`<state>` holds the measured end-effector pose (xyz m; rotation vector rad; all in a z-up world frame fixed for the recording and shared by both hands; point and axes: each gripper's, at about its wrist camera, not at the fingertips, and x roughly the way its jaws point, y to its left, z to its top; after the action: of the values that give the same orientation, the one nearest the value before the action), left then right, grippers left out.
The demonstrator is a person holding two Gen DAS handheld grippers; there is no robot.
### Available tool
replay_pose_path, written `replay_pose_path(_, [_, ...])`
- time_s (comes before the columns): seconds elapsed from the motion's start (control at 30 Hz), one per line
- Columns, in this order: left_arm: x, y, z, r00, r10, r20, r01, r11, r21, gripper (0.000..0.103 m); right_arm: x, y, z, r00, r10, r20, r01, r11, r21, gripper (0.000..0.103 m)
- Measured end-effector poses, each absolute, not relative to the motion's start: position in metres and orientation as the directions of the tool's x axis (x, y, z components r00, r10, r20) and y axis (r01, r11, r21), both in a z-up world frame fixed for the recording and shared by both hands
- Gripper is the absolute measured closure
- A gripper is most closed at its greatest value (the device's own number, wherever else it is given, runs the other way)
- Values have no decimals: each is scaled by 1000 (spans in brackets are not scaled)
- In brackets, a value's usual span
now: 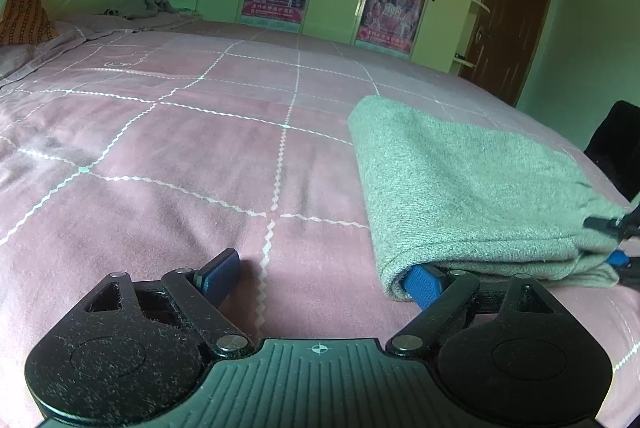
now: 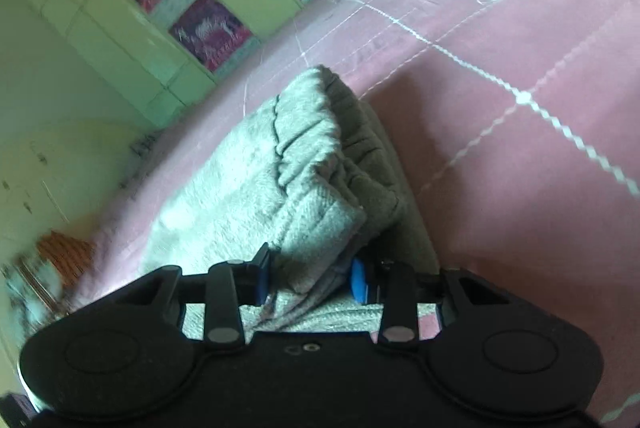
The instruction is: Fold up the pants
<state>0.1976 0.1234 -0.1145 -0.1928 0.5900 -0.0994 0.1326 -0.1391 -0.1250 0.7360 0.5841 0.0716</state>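
- Your left gripper (image 1: 322,278) has one blue pad tucked under the folded pants (image 1: 460,188), partly hidden.
- Your right wrist view is motion-blurred; the wardrobe posters (image 2: 208,28) are unreadable.
- The pants' near end is cut off by the right gripper (image 2: 310,278) body.

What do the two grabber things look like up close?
Both are black plastic. The left gripper has two round bumps at its base, a ribbed middle plate with a little white crosshair mark, silver rivets, and blue ridged pads on its fingers. The right gripper has the same black shape, silver rivets and blue pads. No cables or sleeves show.
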Motion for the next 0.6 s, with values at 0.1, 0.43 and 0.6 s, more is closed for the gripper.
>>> replay_pose_path(0.1, [189, 122, -105, 796, -154, -586, 65, 983, -169, 16, 124, -145, -118, 846, 272, -458, 123, 736, 666, 54])
replay_pose_path(0.43, [226, 94, -44, 829, -332, -451, 211, 931, -298, 78, 109, -110, -52, 925, 110, -364, -38, 979, 199, 74])
replay_pose_path(0.6, [270, 64, -86, 705, -369, -605, 242, 928, -285, 77, 158, -89, -79, 874, 61, -482, -65, 998, 8, 80])
